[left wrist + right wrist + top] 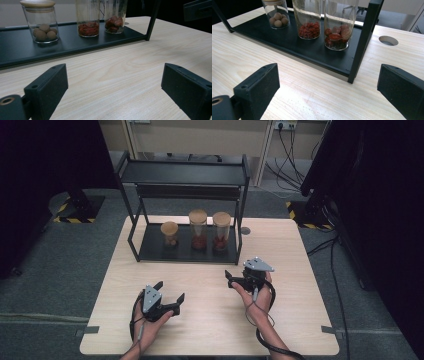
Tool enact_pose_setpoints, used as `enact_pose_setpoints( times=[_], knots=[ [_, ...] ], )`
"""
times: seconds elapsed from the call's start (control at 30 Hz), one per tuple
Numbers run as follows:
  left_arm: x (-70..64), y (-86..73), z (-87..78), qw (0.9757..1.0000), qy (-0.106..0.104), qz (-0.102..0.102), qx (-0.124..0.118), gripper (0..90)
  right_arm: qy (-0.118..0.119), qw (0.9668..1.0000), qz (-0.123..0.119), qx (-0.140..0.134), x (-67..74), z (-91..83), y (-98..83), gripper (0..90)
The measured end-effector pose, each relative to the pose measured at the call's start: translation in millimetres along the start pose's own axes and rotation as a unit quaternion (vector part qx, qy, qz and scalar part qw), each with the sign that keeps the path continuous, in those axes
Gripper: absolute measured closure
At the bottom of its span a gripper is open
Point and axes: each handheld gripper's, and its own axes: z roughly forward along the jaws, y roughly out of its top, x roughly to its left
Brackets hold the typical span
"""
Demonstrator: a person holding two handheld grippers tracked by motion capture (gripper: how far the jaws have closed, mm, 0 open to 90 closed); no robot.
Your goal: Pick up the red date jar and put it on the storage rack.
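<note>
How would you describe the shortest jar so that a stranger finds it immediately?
Look at the black rack at the far side of the wooden table. Three cork-lidded glass jars stand on its bottom shelf. The shortest jar is the leftmost in the high view, and it alone holds pale brown balls, not red contents.

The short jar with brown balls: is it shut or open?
Shut: the short jar stands upright on the rack's lower shelf with its wooden lid on.

Gripper rig, appearance

Both hand-held grippers black: left gripper [170,298], right gripper [238,279]. Grey three-cornered plate tops each. Jaws flat, rectangular, matte pads with small screw holes. Black cable trails from each along bare forearm
</note>
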Motion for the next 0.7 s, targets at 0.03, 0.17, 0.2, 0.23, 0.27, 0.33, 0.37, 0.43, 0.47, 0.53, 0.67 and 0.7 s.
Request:
enact_pose_setpoints(
  times=[0.03,0.17,0.2,0.23,0.27,0.33,0.37,0.43,0.47,0.53,0.67,0.7],
  knots=[
    [0.0,0.0,0.0,1.0,0.0,0.0,0.0,6.4,0.0,1.0,0.0,0.0,0.0,0.0,0.0,4.4],
    [0.0,0.0,-0.1,1.0,0.0,0.0,-0.001,6.4,0.001,1.0,-0.001,0.0,-1.8,-4.1,-4.2,4.4],
    [0.0,0.0,-0.1,1.0,0.0,0.0,-0.001,6.4,0.0,1.0,-0.002,0.001,-2.1,-5.1,-5.1,4.4],
    [0.0,0.0,-0.1,1.0,0.0,-0.001,-0.001,6.4,0.001,1.0,-0.001,0.001,-2.6,-6.0,-6.1,4.4],
    [0.1,0.0,-0.1,1.0,0.0,-0.001,-0.001,6.4,0.001,1.0,0.0,0.001,-3.2,-6.8,-7.1,4.4],
    [0.0,0.0,-0.1,1.0,0.0,-0.001,-0.001,6.4,0.001,1.0,0.001,0.0,-4.3,-8.5,-9.3,4.4],
    [0.0,-0.1,-0.1,1.0,0.0,-0.001,-0.001,6.4,0.001,1.0,0.001,0.0,-4.7,-9.3,-10.4,4.4],
    [0.0,-0.1,-0.1,1.0,0.0,-0.001,-0.001,6.4,0.002,1.0,0.001,-0.001,-4.8,-11.1,-12.4,4.4],
    [0.1,0.0,-0.1,1.0,0.0,-0.001,-0.001,6.4,0.002,1.0,0.0,-0.001,-4.9,-11.7,-13.2,4.4],
    [0.2,0.0,-0.1,1.0,0.001,-0.002,-0.001,6.4,0.003,1.0,0.001,-0.002,-5.0,-12.9,-14.5,4.4],
    [0.3,-0.1,-0.3,1.0,0.001,-0.002,-0.001,6.4,0.003,1.0,0.001,-0.002,-5.5,-15.1,-16.9,4.4],
    [0.3,-0.1,-0.3,1.0,0.001,-0.002,-0.001,6.4,0.003,1.0,0.0,-0.002,-5.6,-15.7,-17.6,4.4]
  ],
)
